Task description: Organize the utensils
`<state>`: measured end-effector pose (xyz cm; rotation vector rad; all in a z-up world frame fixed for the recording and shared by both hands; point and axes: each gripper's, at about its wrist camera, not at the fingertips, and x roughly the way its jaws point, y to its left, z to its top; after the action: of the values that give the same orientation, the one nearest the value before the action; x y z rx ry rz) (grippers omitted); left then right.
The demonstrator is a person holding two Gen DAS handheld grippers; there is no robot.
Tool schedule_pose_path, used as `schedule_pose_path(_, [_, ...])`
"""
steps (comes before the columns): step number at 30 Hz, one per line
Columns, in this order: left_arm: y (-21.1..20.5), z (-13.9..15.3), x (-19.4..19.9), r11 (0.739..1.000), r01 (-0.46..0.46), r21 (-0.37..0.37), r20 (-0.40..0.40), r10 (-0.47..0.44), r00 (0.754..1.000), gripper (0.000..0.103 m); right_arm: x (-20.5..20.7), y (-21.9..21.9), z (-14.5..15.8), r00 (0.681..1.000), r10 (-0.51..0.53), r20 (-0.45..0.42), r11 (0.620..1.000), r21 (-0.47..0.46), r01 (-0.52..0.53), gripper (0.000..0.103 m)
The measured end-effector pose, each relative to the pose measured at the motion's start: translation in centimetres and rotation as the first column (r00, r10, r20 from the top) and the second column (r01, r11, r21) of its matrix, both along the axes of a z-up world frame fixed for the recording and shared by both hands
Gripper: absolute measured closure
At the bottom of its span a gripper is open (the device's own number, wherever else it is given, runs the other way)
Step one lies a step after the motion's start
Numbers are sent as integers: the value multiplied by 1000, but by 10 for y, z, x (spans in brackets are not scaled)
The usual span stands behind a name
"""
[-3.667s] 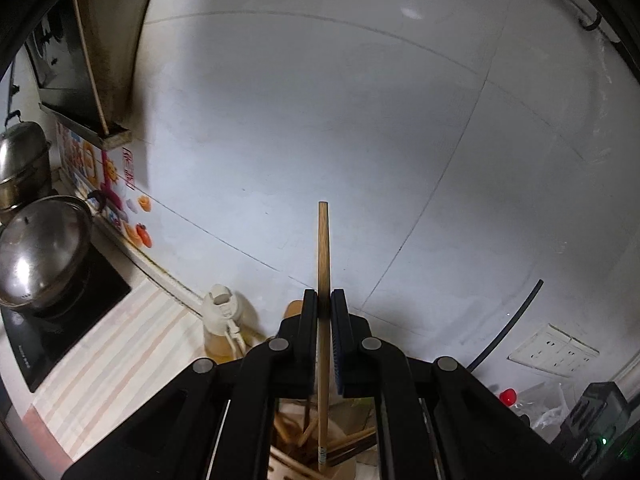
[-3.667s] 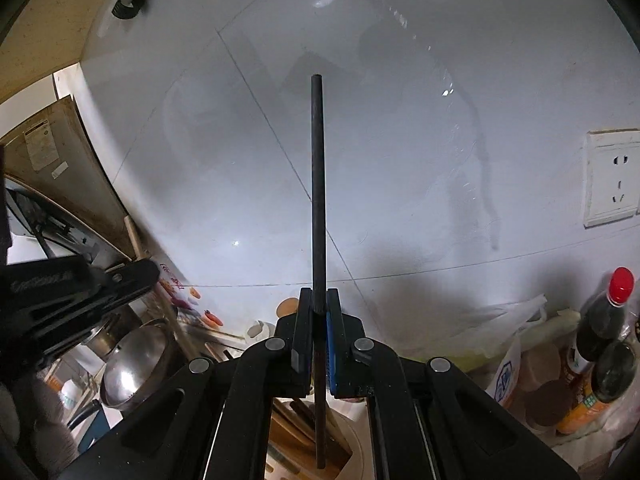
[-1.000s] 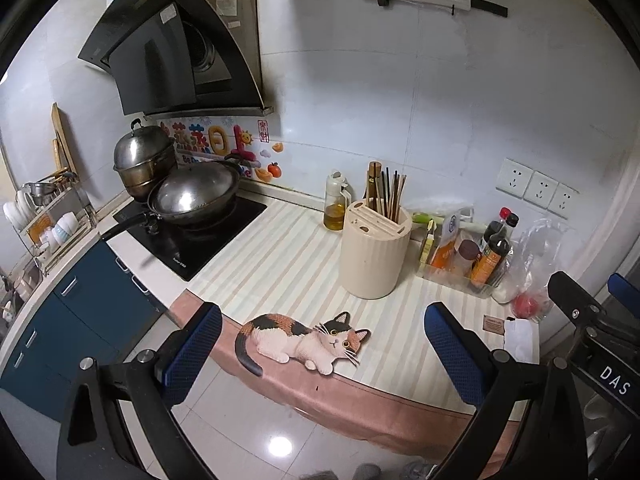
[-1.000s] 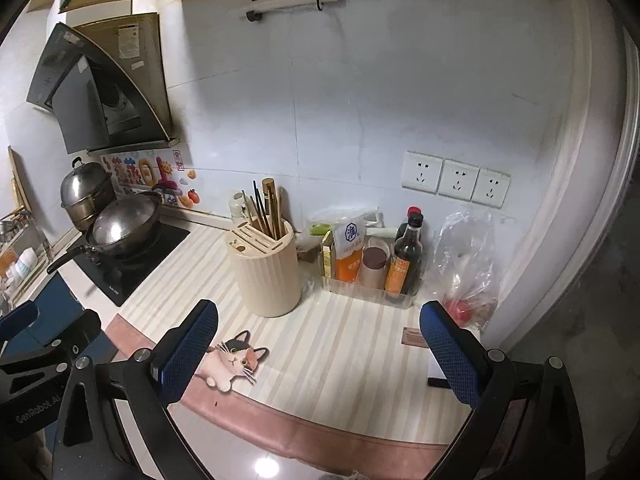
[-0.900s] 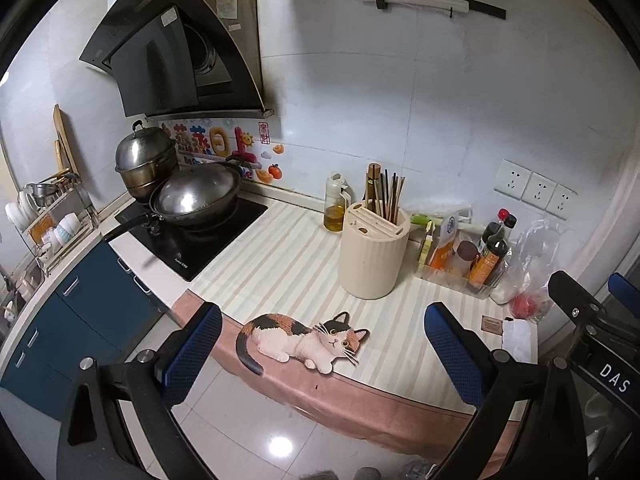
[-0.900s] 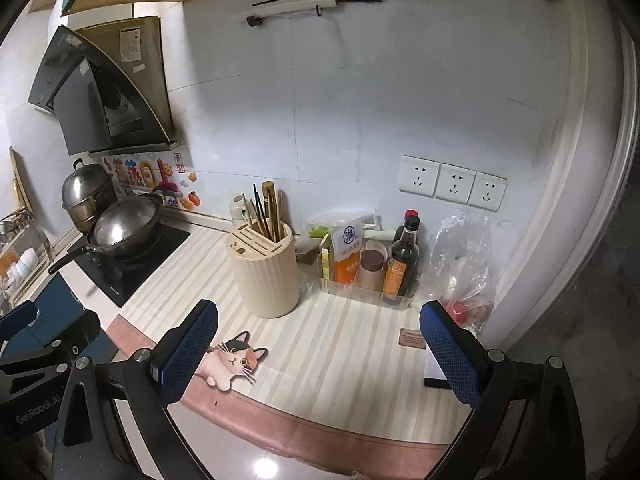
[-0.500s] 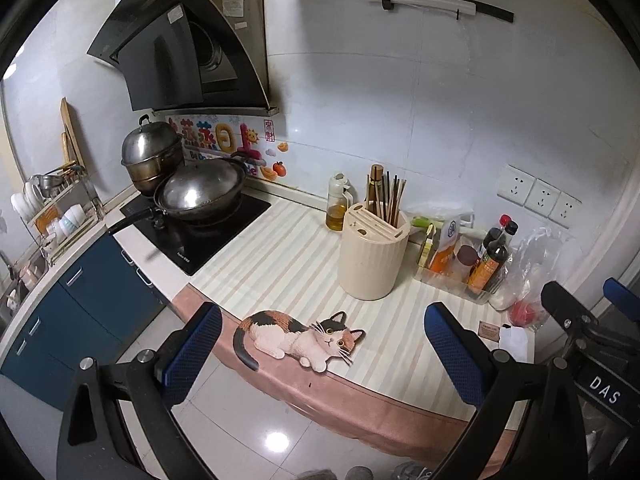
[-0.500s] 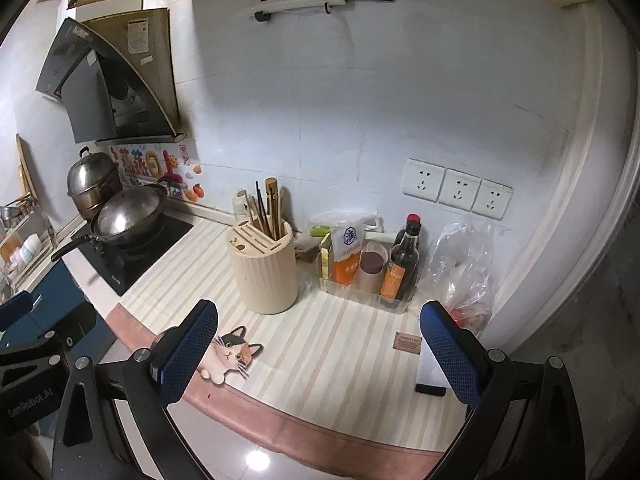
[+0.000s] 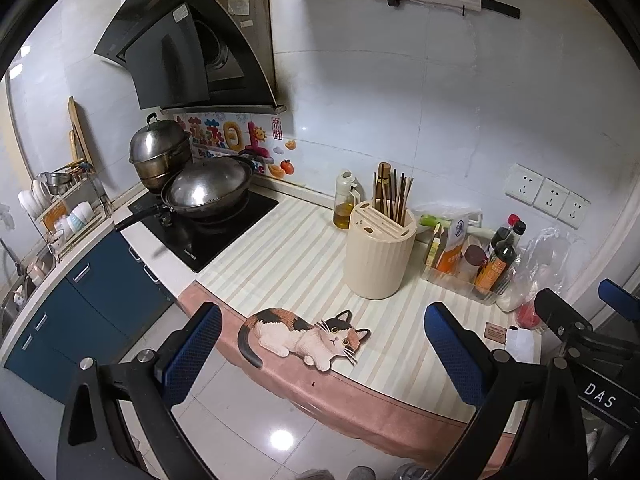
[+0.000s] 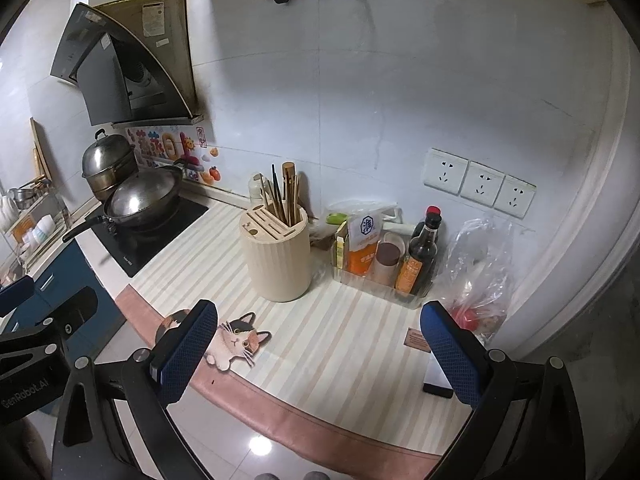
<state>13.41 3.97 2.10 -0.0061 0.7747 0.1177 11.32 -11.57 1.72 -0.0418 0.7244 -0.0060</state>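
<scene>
A cream ribbed utensil holder point(image 9: 378, 252) stands on the striped counter point(image 9: 288, 264), with several chopsticks point(image 9: 394, 200) upright in its rear compartment. It also shows in the right wrist view point(image 10: 278, 260) with the chopsticks point(image 10: 282, 198). My left gripper point(image 9: 320, 352) is open and empty, held back from the counter's front edge over the floor. My right gripper point(image 10: 316, 348) is open and empty, also back from the counter. The right gripper's body shows at the right edge of the left wrist view point(image 9: 588, 344).
A wok point(image 9: 208, 192) and a steamer pot point(image 9: 160, 152) sit on the black cooktop at left. An oil bottle point(image 9: 344, 200) stands behind the holder. A tray of sauce bottles point(image 9: 476, 260) and a plastic bag point(image 9: 540, 264) are at right. A cat sticker point(image 9: 304, 334) lies at the counter's front edge.
3.7 s ago each gripper was shut on a chopstick above the holder. Both are now open, empty and drawn far back. Over the last second the views shifted slightly.
</scene>
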Motion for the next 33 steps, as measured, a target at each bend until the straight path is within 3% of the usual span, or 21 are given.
schedule_pose_path(33, [2,-12,1,1000,8,14,-23,-7,1000,0,0,-6,-4,1000,-4,-5,1000,1,4,0])
